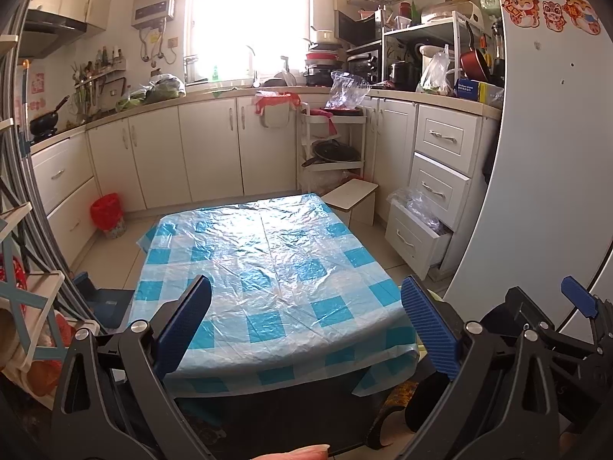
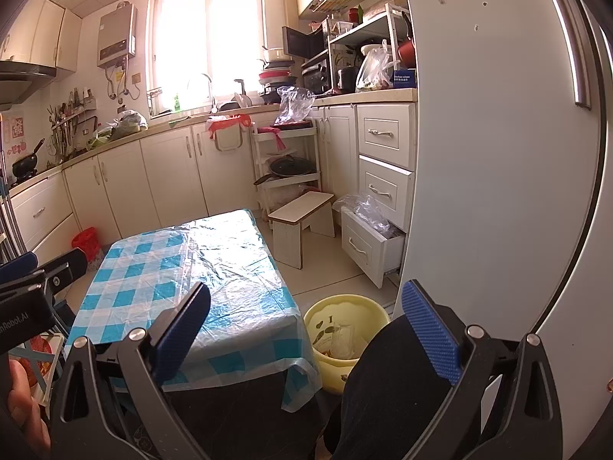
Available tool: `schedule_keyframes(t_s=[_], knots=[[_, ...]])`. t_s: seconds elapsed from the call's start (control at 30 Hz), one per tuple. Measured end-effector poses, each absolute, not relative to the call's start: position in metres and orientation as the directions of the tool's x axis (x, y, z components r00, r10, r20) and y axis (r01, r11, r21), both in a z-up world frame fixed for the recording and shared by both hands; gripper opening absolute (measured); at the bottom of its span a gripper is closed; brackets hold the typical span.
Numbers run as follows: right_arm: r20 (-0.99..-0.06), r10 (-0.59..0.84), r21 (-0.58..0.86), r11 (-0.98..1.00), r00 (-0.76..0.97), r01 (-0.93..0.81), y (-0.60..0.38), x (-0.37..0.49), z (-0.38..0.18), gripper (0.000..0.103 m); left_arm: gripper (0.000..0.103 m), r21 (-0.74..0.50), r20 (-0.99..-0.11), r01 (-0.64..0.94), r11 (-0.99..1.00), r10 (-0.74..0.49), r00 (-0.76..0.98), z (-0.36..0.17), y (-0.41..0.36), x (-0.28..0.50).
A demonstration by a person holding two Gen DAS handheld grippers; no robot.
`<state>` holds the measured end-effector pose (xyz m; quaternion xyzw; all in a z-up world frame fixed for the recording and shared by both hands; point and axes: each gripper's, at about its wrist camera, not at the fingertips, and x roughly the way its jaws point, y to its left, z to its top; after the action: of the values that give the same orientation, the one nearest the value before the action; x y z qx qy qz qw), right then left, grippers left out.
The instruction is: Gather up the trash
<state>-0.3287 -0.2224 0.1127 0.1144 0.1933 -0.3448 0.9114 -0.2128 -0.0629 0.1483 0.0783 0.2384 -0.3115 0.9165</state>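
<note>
left tool [image 1: 306,322] wide, empty, over table [image 1: 268,268] | right tool [image 2: 306,326] wide, empty, near yellow bin [image 2: 346,345]

The tabletop [image 1: 268,268] is left clear; passage to the yellow bin [image 2: 346,335] is narrowed by the fridge [image 2: 498,153].

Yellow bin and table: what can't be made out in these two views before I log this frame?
- Yellow bin, right wrist view: its near side is hidden by a dark-clothed leg; the scraps inside are too small to name.
- Left wrist view: the bin is almost wholly behind the right finger.
- Table: its near edge is partly cut by the left gripper fingers.
- Open bottom drawer: clear plastic covers its contents.
</note>
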Motion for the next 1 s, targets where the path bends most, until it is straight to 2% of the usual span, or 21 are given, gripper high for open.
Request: schedule_keyframes(t_s=[0.67, 0.87, 1.0], knots=[[-0.432, -0.582, 0.076, 0.738, 0.689, 0.671, -0.222, -0.329, 0.113, 0.096, 0.095, -0.008, -0.484, 0.607, 0.794, -0.534, 0.693, 0.152, -0.057, -0.213], [-0.432, -0.582, 0.076, 0.737, 0.689, 0.671, -0.222, -0.329, 0.113, 0.096, 0.095, -0.090, -0.479, 0.633, 0.769, -0.591, 0.649, 0.148, -0.049, -0.208], [-0.431, -0.580, 0.077, 0.740, 0.691, 0.668, -0.220, -0.329, 0.113, 0.096, 0.095, -0.039, -0.455, 0.615, 0.788, -0.562, 0.691, 0.149, -0.047, -0.211]])
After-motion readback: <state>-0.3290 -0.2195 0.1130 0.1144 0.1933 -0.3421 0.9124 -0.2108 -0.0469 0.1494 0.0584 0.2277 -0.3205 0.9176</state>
